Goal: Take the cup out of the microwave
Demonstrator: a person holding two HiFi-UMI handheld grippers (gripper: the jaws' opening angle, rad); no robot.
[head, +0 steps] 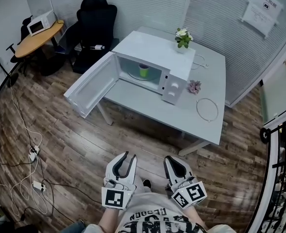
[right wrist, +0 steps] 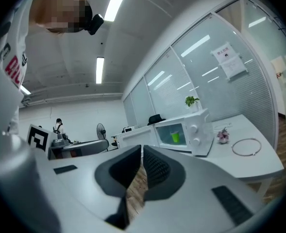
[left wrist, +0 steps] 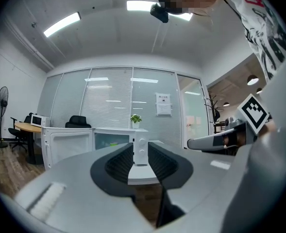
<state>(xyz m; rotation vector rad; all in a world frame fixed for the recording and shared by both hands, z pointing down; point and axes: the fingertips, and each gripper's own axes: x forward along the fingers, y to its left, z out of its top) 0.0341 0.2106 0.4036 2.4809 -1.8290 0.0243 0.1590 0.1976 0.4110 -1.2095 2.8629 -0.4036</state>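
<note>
Cup [head: 143, 70] sits inside the open microwave [head: 174, 84], and we haven't reached it yet.
Close by us, the left gripper [head: 126, 158] has its jaws partly apart on nothing, while the right gripper [head: 172, 160] has its jaws together, also empty. Across the floor, the surface [head: 210, 125] carries the microwave, door [head: 92, 84] swung wide. Opening's done; we judge approach, grasp and lift-out all remain.
</note>
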